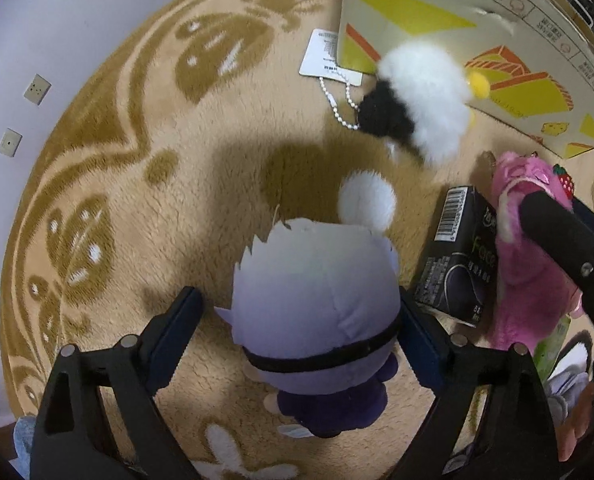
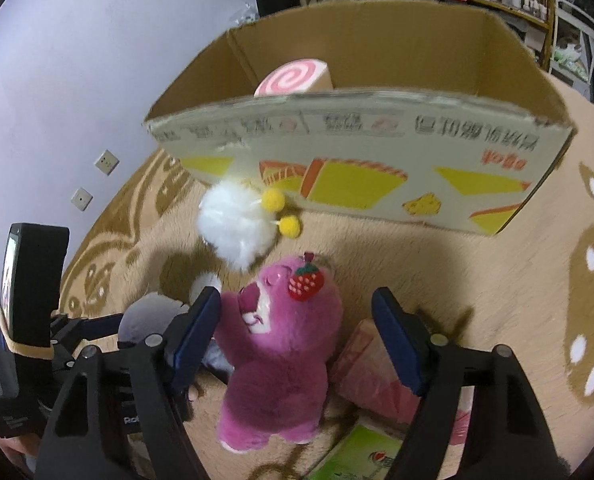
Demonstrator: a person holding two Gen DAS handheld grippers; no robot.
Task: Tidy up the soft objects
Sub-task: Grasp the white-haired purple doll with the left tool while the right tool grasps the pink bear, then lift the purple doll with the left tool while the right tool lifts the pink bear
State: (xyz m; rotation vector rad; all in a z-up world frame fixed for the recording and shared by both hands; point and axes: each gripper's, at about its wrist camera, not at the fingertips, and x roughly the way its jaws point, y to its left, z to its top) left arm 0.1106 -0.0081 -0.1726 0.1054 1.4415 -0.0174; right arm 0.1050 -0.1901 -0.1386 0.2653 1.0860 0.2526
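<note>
A plush doll (image 1: 317, 292) with pale lavender hair, a black band and a dark purple body lies on the rug. My left gripper (image 1: 299, 300) points down over it, open, with the doll's head between the jaws. The right pad is at the head and the left pad stands clear of it. A pink plush bear (image 2: 281, 344) with a strawberry on its ear lies between the jaws of my right gripper (image 2: 297, 296), also open. Its left pad is by the bear's paw, with a gap on the right. The bear (image 1: 525, 280) also shows in the left wrist view.
A printed cardboard box (image 2: 337, 160) stands open behind the toys with a pink swirl cushion (image 2: 293, 78) inside. A white fluffy toy (image 2: 237, 224) with yellow pompoms lies against it. A black carton (image 1: 457, 256), a pink packet (image 2: 373, 372) and a green packet (image 2: 361, 456) lie close by.
</note>
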